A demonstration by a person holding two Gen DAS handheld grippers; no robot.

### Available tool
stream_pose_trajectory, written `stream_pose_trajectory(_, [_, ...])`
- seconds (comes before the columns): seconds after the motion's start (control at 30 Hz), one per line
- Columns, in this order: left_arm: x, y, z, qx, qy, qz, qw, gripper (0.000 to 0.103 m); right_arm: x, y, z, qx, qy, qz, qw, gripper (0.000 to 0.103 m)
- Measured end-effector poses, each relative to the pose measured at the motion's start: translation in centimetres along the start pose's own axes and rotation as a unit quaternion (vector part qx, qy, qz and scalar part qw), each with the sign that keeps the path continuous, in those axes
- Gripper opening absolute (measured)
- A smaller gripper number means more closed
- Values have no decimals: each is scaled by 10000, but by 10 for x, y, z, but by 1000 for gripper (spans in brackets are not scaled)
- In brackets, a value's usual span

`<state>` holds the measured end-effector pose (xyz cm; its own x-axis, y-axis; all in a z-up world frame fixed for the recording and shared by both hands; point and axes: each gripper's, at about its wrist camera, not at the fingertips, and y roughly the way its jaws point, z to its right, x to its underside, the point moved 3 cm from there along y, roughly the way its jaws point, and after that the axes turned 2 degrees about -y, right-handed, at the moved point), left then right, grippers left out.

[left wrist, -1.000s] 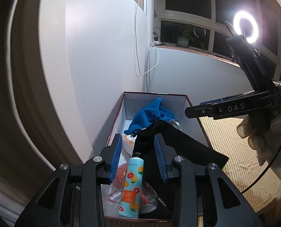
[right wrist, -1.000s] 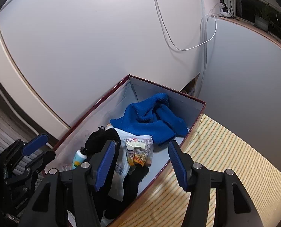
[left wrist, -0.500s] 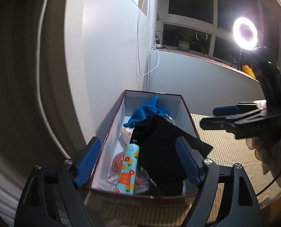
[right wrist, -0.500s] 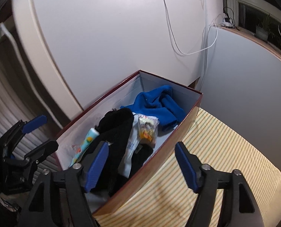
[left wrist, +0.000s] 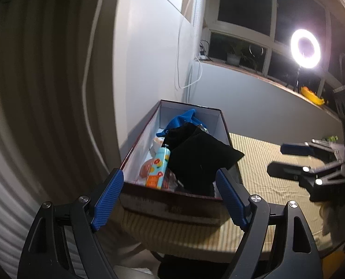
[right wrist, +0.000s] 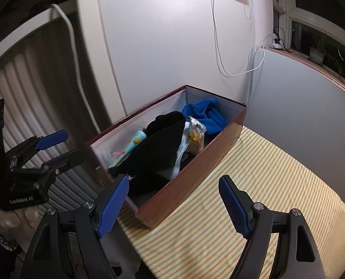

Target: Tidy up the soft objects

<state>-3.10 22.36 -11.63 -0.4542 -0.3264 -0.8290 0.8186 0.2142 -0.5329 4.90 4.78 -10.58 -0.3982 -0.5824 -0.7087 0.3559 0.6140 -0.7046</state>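
While your left gripper (left wrist: 170,200) stands wide and empty, your right gripper (right wrist: 173,205) gapes too, holding nothing; the black cloth (right wrist: 156,153) and blue towel (right wrist: 207,114) lie inside the box (right wrist: 188,181).

A white wall (right wrist: 163,53) meets a lower grey-white wall (left wrist: 253,97) in the corner, with thin white cables (right wrist: 237,69) hanging down it. Above the lower wall runs a wooden sill (left wrist: 249,71) carrying a potted plant (left wrist: 234,54) under dark window panes (left wrist: 244,9). A lit ring light (left wrist: 305,48) glows at the right. A ribbed white radiator (right wrist: 33,74) stands at the left. The counter (right wrist: 265,174) has a yellow-striped cover.
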Motion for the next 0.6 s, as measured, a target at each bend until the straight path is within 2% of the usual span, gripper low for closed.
stream_pose_trajectory(0.2, [17, -25, -4, -139, -329, 130, 9993, 82, 27, -25, -15, 233, -10, 288, 9993, 78])
stream_pose_trajectory(0.37, [25, -42, -5, -329, -348, 221, 9986, 82, 41, -41, -22, 345, -28, 410, 9986, 79])
stream_pose_trajectory(0.6, [32, -53, -3, -397, -362, 271, 9982, 82, 52, -61, -26, 355, 66, 584, 9976, 81])
